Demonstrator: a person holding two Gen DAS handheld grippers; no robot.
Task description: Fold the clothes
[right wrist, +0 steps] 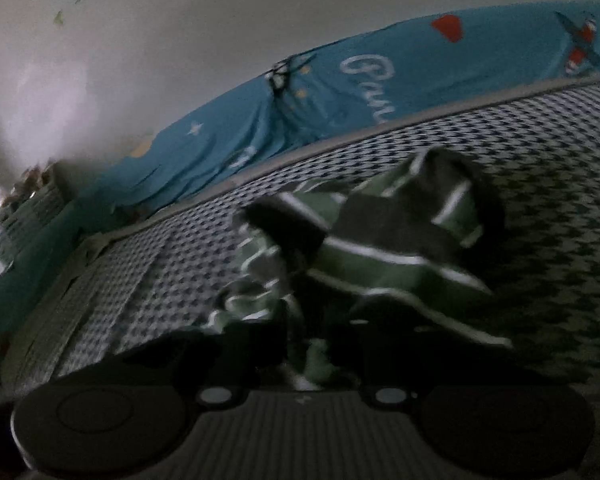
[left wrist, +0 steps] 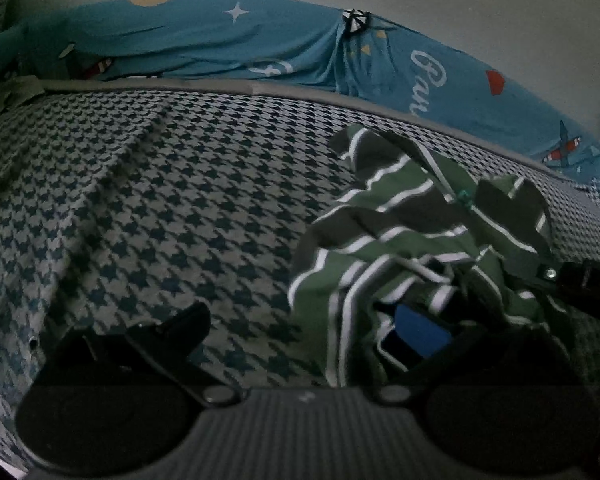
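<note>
A green garment with white stripes point(left wrist: 411, 240), crumpled in a heap on the houndstooth bedcover point(left wrist: 160, 200); right of centre in the left wrist view, dead centre in the right wrist view point(right wrist: 379, 248). No clear long axis: bunched and folded over itself, stripes running every which way, one dark flap raised toward the far edge of the bed. Collar, sleeves and hem not to be told apart. A blue patch point(left wrist: 419, 330) showing within the folds close to the left gripper; what it is, unclear.

Left gripper point(left wrist: 300, 332) low over the bed, jaws spread wide. Left-side finger point(left wrist: 172, 332) bare over the bedcover, right-side finger buried under the cloth, so no pinch on the fabric to be seen. Right gripper's dark finger point(left wrist: 579, 280) entering from the right edge of the same view, touching the heap.

Right gripper point(right wrist: 300, 340) pushed into the near edge of the garment, jaws parted a little, cloth lying between them; pads pressing or not, impossible to tell through blur and darkness.

Beyond the bed's grey piping, a teal printed sheet point(left wrist: 260, 44) with stars, white lettering cut off by the mattress edge, and a red heart. Pale wall point(right wrist: 140, 60) behind. Both views dim, the right one smeared.
</note>
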